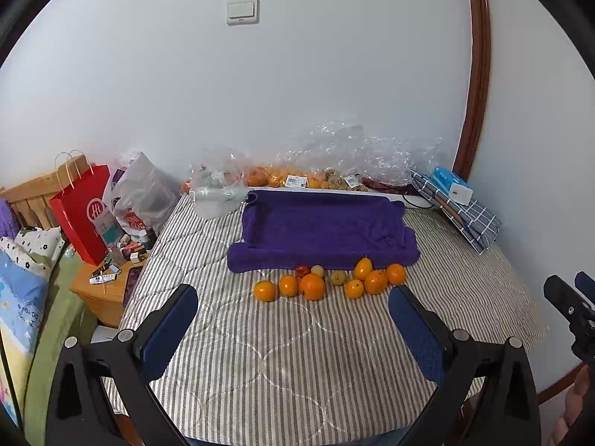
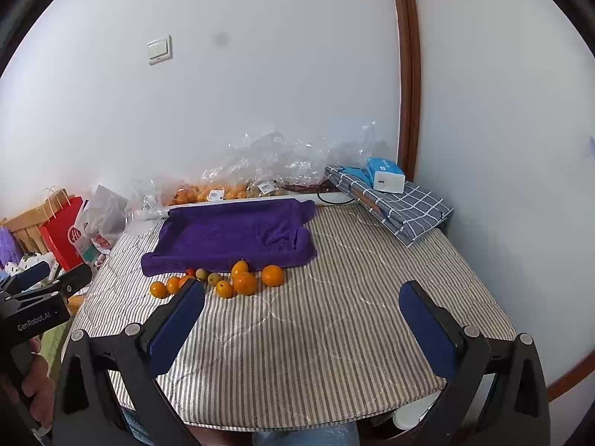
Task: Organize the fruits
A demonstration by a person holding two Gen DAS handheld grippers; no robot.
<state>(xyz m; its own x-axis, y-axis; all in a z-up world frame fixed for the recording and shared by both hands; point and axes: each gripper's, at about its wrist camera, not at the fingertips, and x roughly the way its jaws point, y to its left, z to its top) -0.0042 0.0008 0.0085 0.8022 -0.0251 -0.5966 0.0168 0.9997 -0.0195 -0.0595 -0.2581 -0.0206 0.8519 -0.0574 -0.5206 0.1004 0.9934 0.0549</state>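
A: Both grippers sit low at the near edge of the striped quilt (image 1: 297, 353); your left gripper (image 1: 293, 319) has its blue pads spread wide, nothing between them; right gripper (image 2: 303, 321) the same, gaping and empty.

B: Where's the fruit?

A: Loose cluster on the quilt, right against the front edge of the purple towel (image 1: 319, 228); mostly oranges (image 1: 312, 286), plus a small red fruit (image 1: 302, 270) and two dull greenish ones (image 1: 337, 277) at the back of the row; some touch each other, none are on the towel.

B: Why's the towel shaped like that?

A: Edges are rolled up into a shallow tray; my guess is that's the drop zone, and the raised rim keeps round fruit from rolling off; nothing has been sorted into it yet, so the task looks barely begun.

B: Which hand goes first?

A: Your left lines up on the cluster's middle; the right sees it off to its left, past its own left finger; I'd send the left in. Pick an outer orange first; grabbing from the middle will likely nudge neighbours. More bagged fruit (image 1: 297, 180) lies behind the towel by the wall, under clear plastic.
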